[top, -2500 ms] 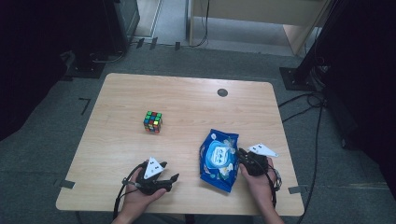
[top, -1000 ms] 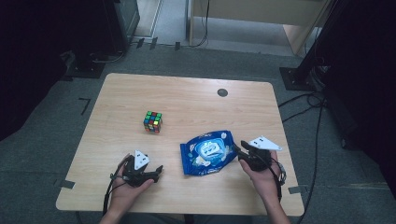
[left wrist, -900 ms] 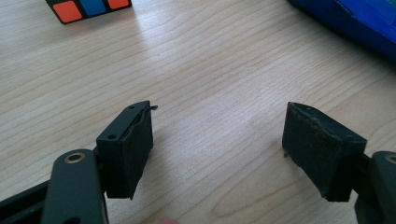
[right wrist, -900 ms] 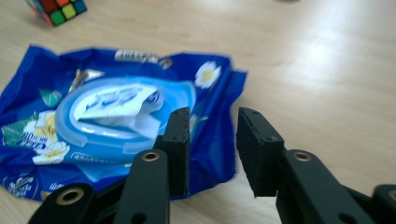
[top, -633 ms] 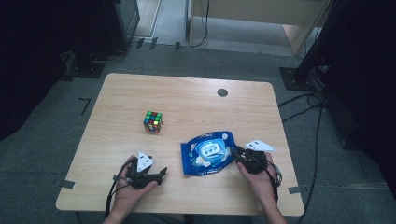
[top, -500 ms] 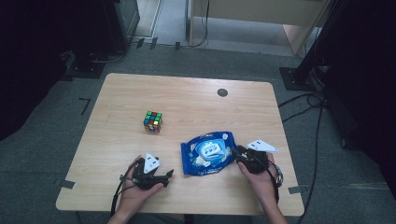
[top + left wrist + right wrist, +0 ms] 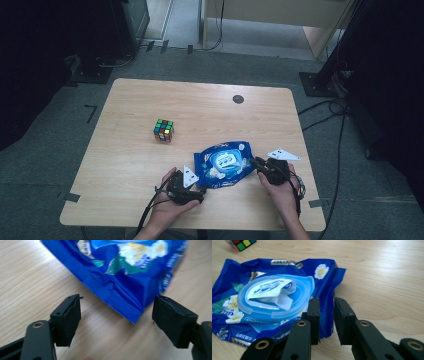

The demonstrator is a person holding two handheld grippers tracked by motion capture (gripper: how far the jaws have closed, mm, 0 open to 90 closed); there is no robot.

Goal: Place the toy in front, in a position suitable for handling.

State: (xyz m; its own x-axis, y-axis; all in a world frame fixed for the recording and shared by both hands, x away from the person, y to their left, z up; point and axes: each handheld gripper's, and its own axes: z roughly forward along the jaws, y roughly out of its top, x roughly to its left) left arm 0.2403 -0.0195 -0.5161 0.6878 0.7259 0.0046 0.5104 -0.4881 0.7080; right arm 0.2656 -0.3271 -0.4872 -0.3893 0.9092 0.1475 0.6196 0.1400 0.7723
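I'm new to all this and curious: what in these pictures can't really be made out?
- Cube, right gripper view: cut off by the top edge.
- Wipes pack, left gripper view: top cut off; print blurred.
- Right gripper: jaws straddle the pack's edge; whether the pads pinch it is unclear.
- Left gripper, high view: jaws too small to read.

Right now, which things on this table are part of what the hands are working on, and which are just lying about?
In the job:
- blue wet-wipe pack
- left gripper, jaws wide at its corner
- right gripper, jaws just closing on its edge

Lying about:
- puzzle cube
- black disc
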